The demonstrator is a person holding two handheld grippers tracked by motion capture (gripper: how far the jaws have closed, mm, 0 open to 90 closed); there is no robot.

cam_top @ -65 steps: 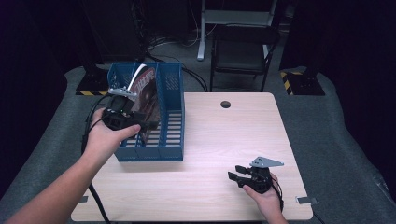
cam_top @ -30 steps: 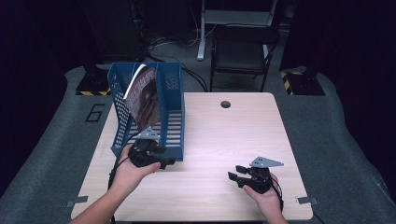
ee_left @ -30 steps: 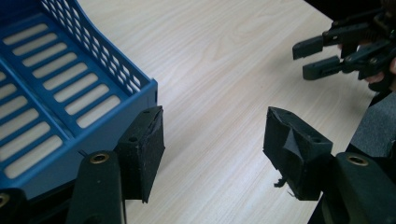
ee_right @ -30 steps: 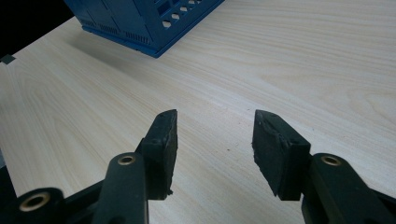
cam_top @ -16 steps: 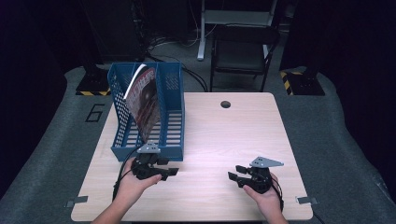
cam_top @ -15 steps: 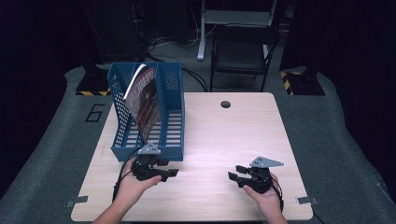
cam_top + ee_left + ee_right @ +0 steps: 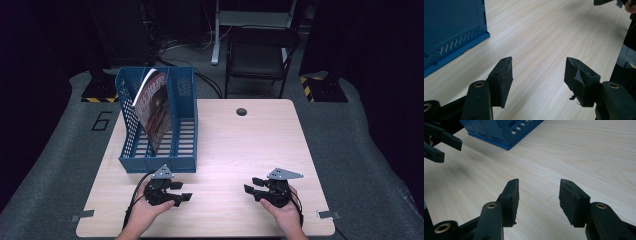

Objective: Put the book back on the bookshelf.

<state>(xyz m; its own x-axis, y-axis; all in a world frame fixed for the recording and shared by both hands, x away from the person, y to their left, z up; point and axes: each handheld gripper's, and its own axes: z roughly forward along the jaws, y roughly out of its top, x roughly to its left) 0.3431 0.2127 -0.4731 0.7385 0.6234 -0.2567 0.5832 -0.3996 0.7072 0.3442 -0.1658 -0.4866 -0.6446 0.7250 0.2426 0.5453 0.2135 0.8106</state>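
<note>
On the pale wood-grain table [image 7: 240, 150], a blue perforated plastic file rack [image 7: 170, 150] holds a glossy magazine [image 7: 154, 112] leaning aslant in its middle compartment. Judged light, limp and slippery, the magazine is best pinched near its spine. Left gripper [image 7: 181, 192] and right gripper [image 7: 252, 189] rest near the front edge, jaws spread, empty.
</note>
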